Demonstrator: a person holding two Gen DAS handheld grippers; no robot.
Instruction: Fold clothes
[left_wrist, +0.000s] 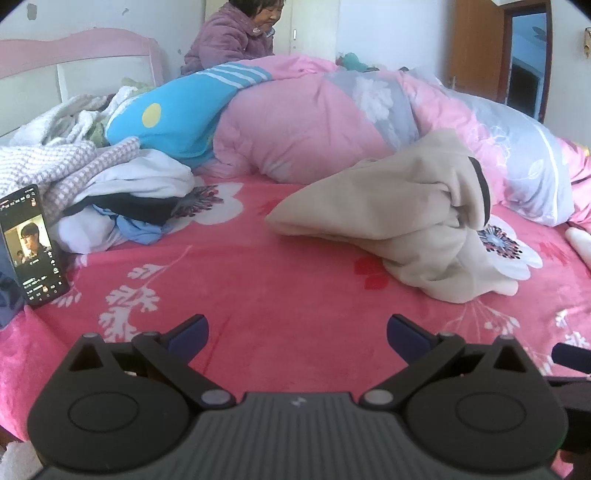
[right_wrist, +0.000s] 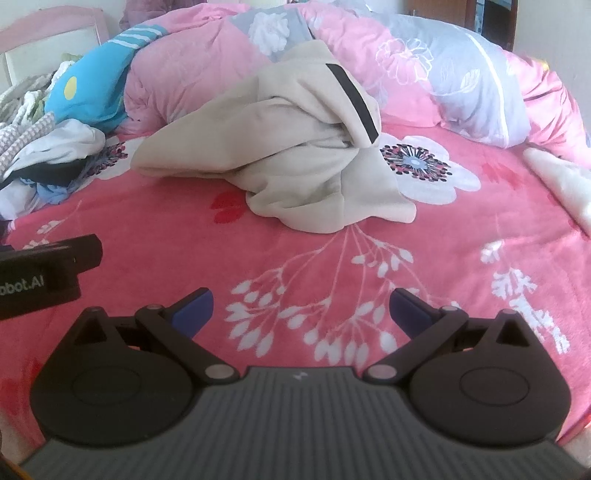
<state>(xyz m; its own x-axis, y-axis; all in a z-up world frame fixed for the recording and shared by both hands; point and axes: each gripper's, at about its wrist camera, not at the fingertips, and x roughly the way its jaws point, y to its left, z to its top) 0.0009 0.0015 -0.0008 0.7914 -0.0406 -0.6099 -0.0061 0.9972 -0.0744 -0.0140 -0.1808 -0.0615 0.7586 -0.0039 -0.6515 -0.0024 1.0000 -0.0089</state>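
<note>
Here, a cream fleece garment (right_wrist: 295, 147) lies crumpled in a heap on the pink floral blanket (right_wrist: 258, 258) that covers the bed, roughly in the middle of the open area and ahead of both claws. A black strip (right_wrist: 352, 98) runs along one raised fold at its top. Its back edge rests against a rolled pink and grey flowered quilt (left_wrist: 332, 122).

The left claw (left_wrist: 297, 332) hovers above the blanket, jaws spread wide with nothing between them, well short of the garment. The right claw (right_wrist: 301, 310) is likewise wide apart and empty, with the garment straight ahead of it. In the right wrist view, part of the other device shows at the left edge with the partial lettering "obot.AI" (right_wrist: 22, 284).

To the left sits a pile of mixed clothes (left_wrist: 110, 192), white, checked and dark, with a blue cushion (left_wrist: 173, 118) behind it. A smartphone (left_wrist: 31, 245) stands propped at the far left, screen lit; its text is too small to read. A person in a purple padded jacket (left_wrist: 232, 37) is beyond the quilt, near a pink headboard (left_wrist: 74, 51).
</note>
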